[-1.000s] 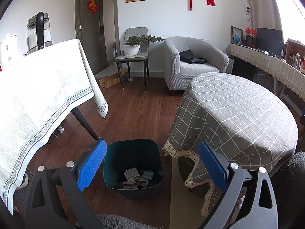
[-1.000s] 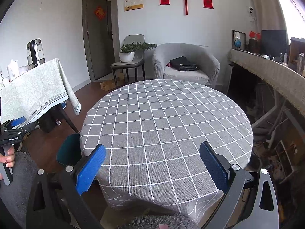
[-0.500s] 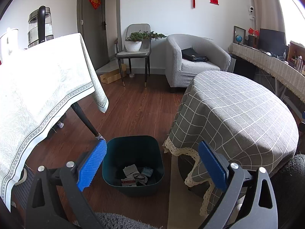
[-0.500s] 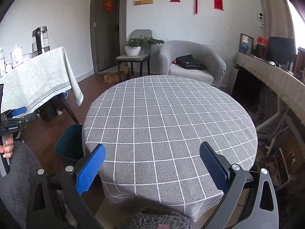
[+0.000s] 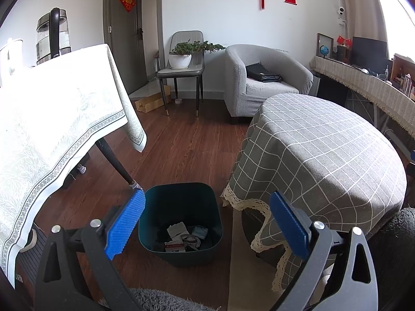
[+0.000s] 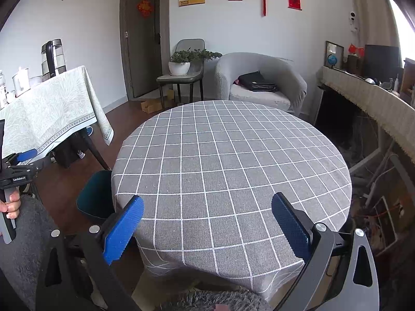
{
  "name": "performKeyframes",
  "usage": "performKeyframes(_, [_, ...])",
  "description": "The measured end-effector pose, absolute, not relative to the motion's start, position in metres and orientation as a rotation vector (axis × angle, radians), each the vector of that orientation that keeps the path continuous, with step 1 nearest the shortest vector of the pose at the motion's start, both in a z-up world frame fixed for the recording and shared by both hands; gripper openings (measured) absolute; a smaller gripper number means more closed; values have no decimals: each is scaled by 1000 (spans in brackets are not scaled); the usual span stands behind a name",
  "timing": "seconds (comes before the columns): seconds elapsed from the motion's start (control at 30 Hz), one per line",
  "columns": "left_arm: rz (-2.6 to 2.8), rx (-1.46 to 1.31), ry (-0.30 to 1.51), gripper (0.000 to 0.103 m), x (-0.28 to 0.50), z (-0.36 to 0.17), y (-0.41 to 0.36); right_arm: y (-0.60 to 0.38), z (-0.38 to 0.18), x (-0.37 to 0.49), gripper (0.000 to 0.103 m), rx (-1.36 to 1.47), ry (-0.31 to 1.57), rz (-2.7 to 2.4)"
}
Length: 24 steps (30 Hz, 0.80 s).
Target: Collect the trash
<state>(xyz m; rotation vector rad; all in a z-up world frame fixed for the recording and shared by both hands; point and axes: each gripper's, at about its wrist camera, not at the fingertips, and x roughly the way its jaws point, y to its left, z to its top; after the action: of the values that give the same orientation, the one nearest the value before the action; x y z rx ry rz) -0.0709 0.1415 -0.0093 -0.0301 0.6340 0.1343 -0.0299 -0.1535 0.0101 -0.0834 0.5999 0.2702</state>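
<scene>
Left gripper point(image 5: 207, 220): jaws wide apart, empty, above dark teal bin point(image 5: 181, 194) on wood floor. Bin holds crumpled trash point(image 5: 185, 237) at bottom, beside lace edge of round checked table point(image 5: 324, 155). Right gripper point(image 6: 207, 226): jaws wide apart, empty, over near edge of checked tablecloth point(image 6: 228, 155); bin point(image 6: 94, 194) partly hidden at table's left edge.

Bin point(image 5: 179, 194): dark teal plastic, smooth, slight sheen; crumpled paper scraps point(image 5: 185, 235) inside. Round table point(image 6: 230, 160): grey checked cloth, matt, woven; lace trim point(image 5: 255, 207) at hem. Side table point(image 5: 52, 119): pale printed cloth, matt. Floor point(image 5: 181, 150): reddish wood planks, low gloss. Left gripper point(image 5: 205, 223) & right gripper point(image 6: 207, 226): matt black plastic arms, ribbed blue pads point(image 6: 122, 229), metal pins. Kettle point(image 5: 53, 39): glass w/ metal. Armchair point(image 6: 259, 77): grey textured fabric.
</scene>
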Motion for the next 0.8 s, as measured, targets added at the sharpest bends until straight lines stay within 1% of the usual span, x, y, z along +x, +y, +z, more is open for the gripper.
performKeyframes(0.8, [127, -32, 638, 99, -71, -8, 141, -157, 9, -27, 100, -68, 608, 271])
